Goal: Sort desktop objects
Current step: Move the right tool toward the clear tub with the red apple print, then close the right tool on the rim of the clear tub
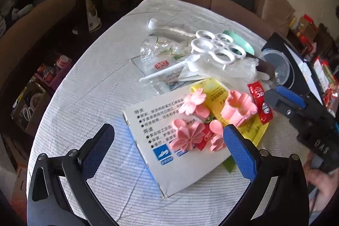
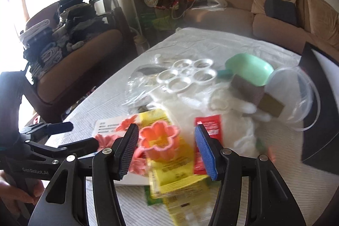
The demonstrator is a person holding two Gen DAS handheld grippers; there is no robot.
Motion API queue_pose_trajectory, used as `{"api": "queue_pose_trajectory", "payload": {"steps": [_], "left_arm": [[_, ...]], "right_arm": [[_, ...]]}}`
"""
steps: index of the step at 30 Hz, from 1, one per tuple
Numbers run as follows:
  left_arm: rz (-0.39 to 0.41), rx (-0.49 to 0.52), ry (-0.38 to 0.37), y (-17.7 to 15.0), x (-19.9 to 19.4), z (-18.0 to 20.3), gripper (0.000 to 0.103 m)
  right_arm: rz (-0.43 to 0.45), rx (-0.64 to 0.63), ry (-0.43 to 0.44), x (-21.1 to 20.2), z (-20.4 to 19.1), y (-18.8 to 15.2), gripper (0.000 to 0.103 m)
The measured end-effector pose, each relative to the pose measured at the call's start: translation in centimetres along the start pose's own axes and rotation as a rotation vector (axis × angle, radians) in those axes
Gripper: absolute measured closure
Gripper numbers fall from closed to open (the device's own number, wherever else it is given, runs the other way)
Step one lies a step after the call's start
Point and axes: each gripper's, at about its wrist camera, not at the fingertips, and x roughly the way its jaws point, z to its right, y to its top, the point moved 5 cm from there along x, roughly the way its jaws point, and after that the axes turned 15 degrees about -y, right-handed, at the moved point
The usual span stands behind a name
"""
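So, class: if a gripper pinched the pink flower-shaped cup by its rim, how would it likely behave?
The pink flower-shaped cup looks like thin hollow plastic, so it is probably light and fairly stiff. Its scalloped wall may slip between flat pads. Resting on a yellow packet, it could tip.

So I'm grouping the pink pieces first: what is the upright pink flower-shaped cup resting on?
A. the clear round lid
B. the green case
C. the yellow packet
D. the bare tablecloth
C: the pink flower-shaped cup stands on the yellow packet, beside the red sachet, well clear of the green case and the clear round lid.
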Motion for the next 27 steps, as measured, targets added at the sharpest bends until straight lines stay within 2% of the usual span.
{"api": "queue_pose_trajectory", "payload": {"steps": [6,11,13,16,20,22,24,25,27], "left_arm": [[0.057,0.090,-0.027,3.8,2.4,3.5,0.000],[0.072,0.108,-0.122,5.5,4.0,6.8,0.000],[0.076,0.120,-0.146,6.0,4.4,7.8,0.000],[0.076,0.155,-0.143,6.7,5.3,9.1,0.000],[0.057,0.133,-0.179,7.2,6.2,9.8,0.000],[0.052,0.112,-0.200,7.2,6.4,9.9,0.000],[0.045,0.100,-0.216,7.1,6.6,10.0,0.000],[0.043,0.101,-0.217,7.1,6.6,10.1,0.000],[0.041,0.108,-0.213,7.0,6.7,10.3,0.000]], "right_arm": [[0.041,0.052,-0.155,-1.3,7.5,2.3,0.043],[0.016,0.044,-0.323,-0.2,14.9,3.9,0.043],[-0.009,0.032,-0.341,1.0,16.7,4.1,0.043],[-0.040,-0.022,-0.352,3.0,17.8,4.3,0.044],[-0.080,-0.113,-0.318,5.6,17.1,4.1,0.052],[-0.100,-0.146,-0.331,6.6,17.2,3.9,0.054],[-0.124,-0.151,-0.340,7.4,17.6,3.7,0.064],[-0.124,-0.143,-0.340,7.4,18.0,3.7,0.078],[-0.121,-0.111,-0.309,6.9,18.5,3.6,0.084]]}}
